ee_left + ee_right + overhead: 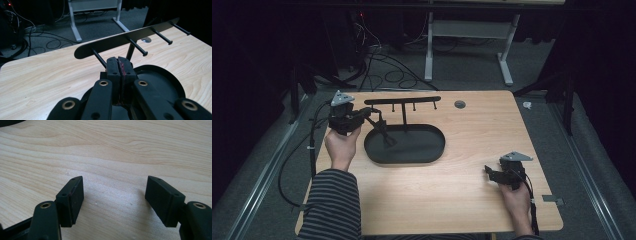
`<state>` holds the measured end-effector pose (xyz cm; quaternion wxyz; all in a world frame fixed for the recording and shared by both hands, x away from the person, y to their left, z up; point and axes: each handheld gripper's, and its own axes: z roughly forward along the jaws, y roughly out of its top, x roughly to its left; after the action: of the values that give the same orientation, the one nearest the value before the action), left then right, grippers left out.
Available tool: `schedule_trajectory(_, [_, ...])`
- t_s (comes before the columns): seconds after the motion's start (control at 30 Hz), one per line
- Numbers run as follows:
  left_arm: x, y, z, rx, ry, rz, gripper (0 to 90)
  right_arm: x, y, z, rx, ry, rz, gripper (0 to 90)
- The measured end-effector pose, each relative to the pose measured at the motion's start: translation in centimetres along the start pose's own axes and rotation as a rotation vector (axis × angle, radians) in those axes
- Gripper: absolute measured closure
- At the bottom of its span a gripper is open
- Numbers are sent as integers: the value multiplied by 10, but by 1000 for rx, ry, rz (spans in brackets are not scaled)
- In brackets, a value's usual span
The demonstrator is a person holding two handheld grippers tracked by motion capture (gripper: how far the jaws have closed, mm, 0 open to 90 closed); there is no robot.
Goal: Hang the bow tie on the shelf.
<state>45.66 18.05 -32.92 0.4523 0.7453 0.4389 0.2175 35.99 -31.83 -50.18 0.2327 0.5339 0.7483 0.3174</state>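
Red sliver pinched: left tool view.

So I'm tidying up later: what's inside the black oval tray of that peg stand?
The tray looks bare apart from the stand's post rising from its back edge. The left gripper, shut, reaches over its left end and hides the floor beneath it.

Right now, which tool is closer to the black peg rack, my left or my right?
Left. The left tool is over the black peg rack's oval base, jaws shut just below a peg. The right tool rests open on the table's near right side.
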Motion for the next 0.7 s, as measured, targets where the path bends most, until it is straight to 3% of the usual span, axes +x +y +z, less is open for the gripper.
schedule_trajectory(0.43, [10, 5, 8, -1, 21, -22, 887, 0, 0, 0, 0, 0, 0, 323])
schedule_trajectory(0.7, [10, 9, 14, 8, 37, -11, 886, 0, 0, 0, 0, 1, 0, 323])
